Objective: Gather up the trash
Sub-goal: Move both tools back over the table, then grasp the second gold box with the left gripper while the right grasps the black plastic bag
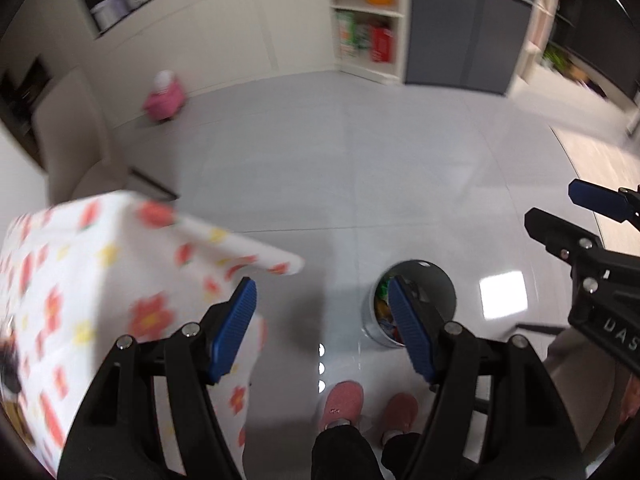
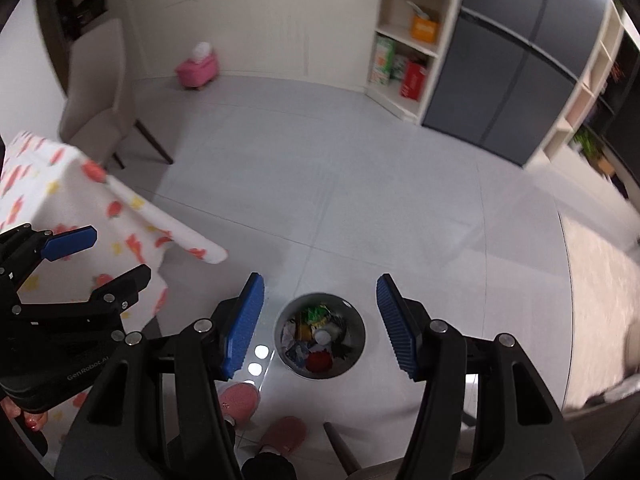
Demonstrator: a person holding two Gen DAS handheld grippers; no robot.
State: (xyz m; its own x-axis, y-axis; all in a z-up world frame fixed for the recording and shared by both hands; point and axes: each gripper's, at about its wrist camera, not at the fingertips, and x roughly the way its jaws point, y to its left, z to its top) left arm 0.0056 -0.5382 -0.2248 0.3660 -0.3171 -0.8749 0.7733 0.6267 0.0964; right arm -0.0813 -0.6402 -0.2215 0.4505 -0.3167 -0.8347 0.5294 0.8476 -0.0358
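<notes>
Gaping ribbed blue jaws, round metal bin, crumpled trash

We see a glossy tiled floor mirroring lights beside the brushed-metal bin of crinkled wrappers. Left of the bin hangs a printed floral cloth. Our gripper pads look ribbed blue rubber on matt black plastic.
</notes>
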